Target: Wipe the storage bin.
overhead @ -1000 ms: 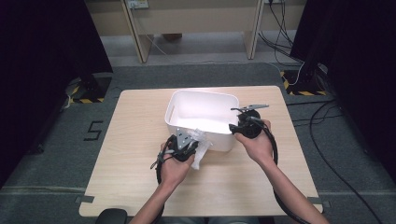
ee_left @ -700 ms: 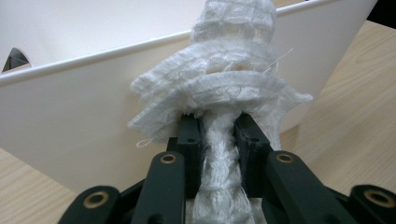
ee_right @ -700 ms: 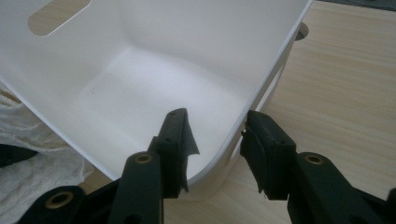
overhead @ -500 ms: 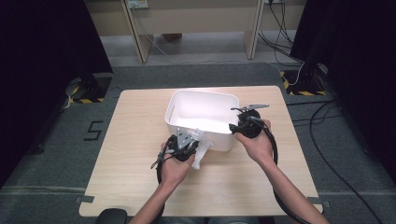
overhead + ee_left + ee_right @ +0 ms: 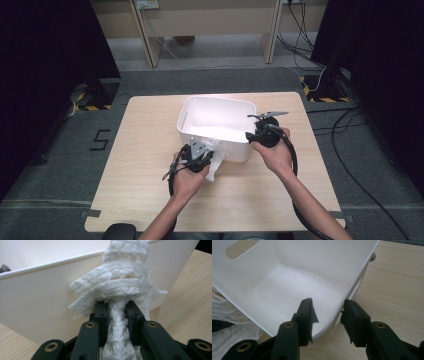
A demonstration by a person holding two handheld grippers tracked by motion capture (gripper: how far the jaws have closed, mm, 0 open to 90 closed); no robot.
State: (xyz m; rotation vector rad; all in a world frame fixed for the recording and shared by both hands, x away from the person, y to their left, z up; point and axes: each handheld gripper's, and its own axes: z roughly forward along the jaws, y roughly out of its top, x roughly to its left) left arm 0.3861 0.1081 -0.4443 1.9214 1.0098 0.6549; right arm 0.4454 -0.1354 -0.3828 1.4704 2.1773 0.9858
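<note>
A white plastic bin [image 5: 215,101] stands in the middle of the wooden table [image 5: 145,145]. My left gripper [image 5: 206,146] is at the bin's front wall [image 5: 37,297], shut on a crumpled white mesh cloth [image 5: 120,282] that bunches up against that wall above the jaws. In the high view the cloth [image 5: 216,163] hangs beside the left hand. My right gripper [image 5: 328,308] straddles the bin's front right corner, one jaw inside the bin [image 5: 294,282] and one outside, closed on its rim. The bin's inside looks bare. The cloth [image 5: 227,325] shows at the left edge of the right gripper view.
Bare wood lies around the bin on all sides. The table stands on a grey floor, with wooden furniture legs [image 5: 150,45] behind it and cables [image 5: 350,120] trailing at the right. Dark curtains flank both sides.
</note>
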